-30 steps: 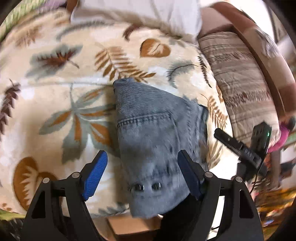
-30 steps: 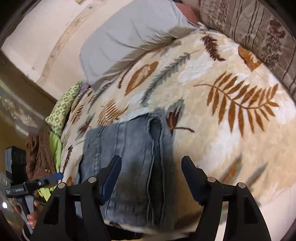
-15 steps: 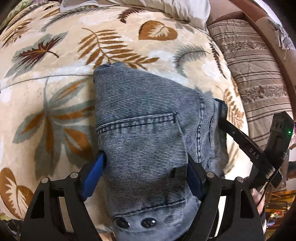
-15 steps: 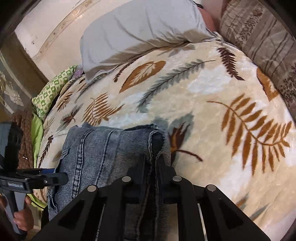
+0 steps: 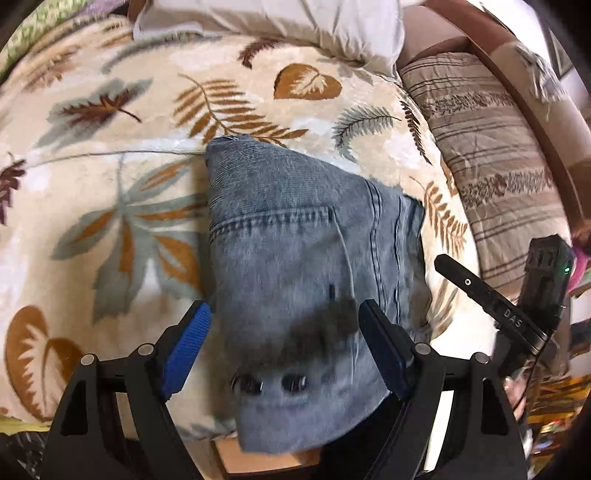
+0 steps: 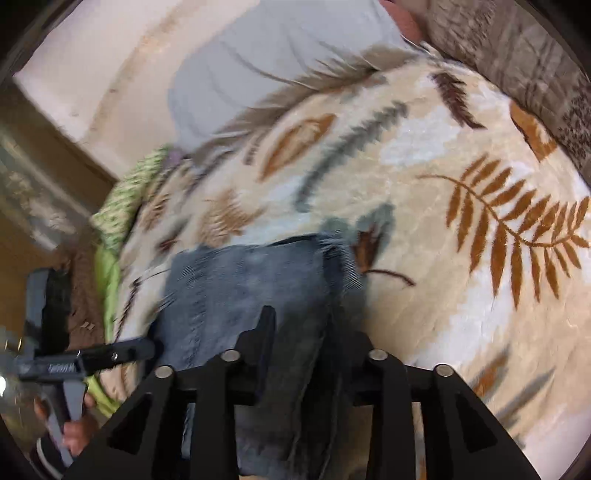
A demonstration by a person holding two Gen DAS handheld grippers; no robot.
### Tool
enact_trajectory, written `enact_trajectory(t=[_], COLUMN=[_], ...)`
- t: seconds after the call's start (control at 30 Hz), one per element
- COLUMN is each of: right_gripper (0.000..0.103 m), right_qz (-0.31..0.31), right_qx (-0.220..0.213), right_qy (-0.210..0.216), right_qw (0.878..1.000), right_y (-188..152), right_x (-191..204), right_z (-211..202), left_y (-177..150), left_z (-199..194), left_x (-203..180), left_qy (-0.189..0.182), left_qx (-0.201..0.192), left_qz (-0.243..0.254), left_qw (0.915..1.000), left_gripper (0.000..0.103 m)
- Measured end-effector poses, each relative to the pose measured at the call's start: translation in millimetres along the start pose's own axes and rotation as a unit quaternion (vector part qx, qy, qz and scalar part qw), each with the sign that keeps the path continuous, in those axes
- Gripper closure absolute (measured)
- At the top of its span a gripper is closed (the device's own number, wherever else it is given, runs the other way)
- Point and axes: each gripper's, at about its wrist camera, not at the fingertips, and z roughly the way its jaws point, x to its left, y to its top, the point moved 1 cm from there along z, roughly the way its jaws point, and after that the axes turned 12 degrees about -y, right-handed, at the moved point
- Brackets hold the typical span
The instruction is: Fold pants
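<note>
Lying as a folded bundle on the leaf-print blanket (image 5: 110,177), the pants (image 5: 295,251) run with their long axis straight away from the left gripper (image 5: 284,339), waistband end nearest the lens and hanging over the mattress edge at the bottom of the frame, two dark rivets showing there. That gripper's blue-padded fingers stand wide apart, one on each side of the denim near the waistband, and the pads do not appear to press on the cloth. In the right wrist view the right gripper (image 6: 306,332) sits over the thick folded edge of the same bundle at lower centre; its jaws are opening, with a ridge of seam between them, though the blur leaves me unsure whether the pads touch it at all. Both tools are about equally close, the left centred on the width, the right on the seam side.

The denim is washed grey-blue, stiff-looking and ribbed, with a stitched back pocket and doubled side seams; it looks heavy enough to hold a crease. The blanket is plush and cream with brown and grey fern shapes. A grey pillow (image 5: 295,22) lies at the top, a striped brown cushion (image 5: 498,155) at the right
</note>
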Motion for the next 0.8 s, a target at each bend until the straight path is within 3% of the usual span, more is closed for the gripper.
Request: enact_trajectory(t=[0.07, 0.17, 0.27, 0.37, 0.43, 0.5, 0.63, 0.73, 0.8], right_gripper=[0.067, 0.067, 0.065, 0.063, 0.056, 0.031, 0.030, 0.029, 0.025], right_qz=[-0.024, -0.069, -0.096, -0.093, -0.061, -0.016, 0.056, 0.094, 0.110], right_qx=[0.005, 0.016, 0.021, 0.027, 0.019, 0.011, 0.032, 0.049, 0.042], right_qy=[-0.008, -0.058, -0.091, -0.093, -0.063, -0.037, 0.006, 0.041, 0.065], right_qw=[1.000, 0.996, 0.991, 0.991, 0.996, 0.999, 0.998, 0.993, 0.991], right_y=[-10.3, -25.8, -37.6, -33.1, -26.7, -20.0, -19.4, -25.4, -26.2], right_x=[7.1, 14.8, 15.8, 16.1, 6.7, -12.2, -46.0, -58.4, -61.7], right_z=[-1.9, 10.4, 23.5, 19.7, 7.8, 0.5, 8.9, 22.2, 22.8], left_y=[-10.3, -25.6, -28.4, -24.2, -18.8, -13.5, -7.9, -8.4, -8.4], left_z=[4.0, 22.9, 37.3, 28.7, 11.2, -0.7, 3.7, 5.3, -3.6], left_x=[-6.3, -11.3, -8.2, -3.2, -2.3, 2.4, 17.5, 23.1, 23.8], left_qy=[0.018, 0.058, 0.063, 0.039, 0.018, -0.005, -0.043, -0.107, -0.134], left_qx=[-0.001, 0.007, 0.019, 0.026, 0.015, 0.008, 0.026, 0.031, 0.024], left_qz=[0.019, 0.048, 0.047, 0.026, 0.027, 0.021, -0.014, -0.063, -0.067], left_qw=[0.9996, 0.9971, 0.9967, 0.9986, 0.9993, 0.9997, 0.9987, 0.9918, 0.9885], left_gripper=[0.020, 0.019, 0.018, 0.019, 0.019, 0.019, 0.019, 0.019, 0.019])
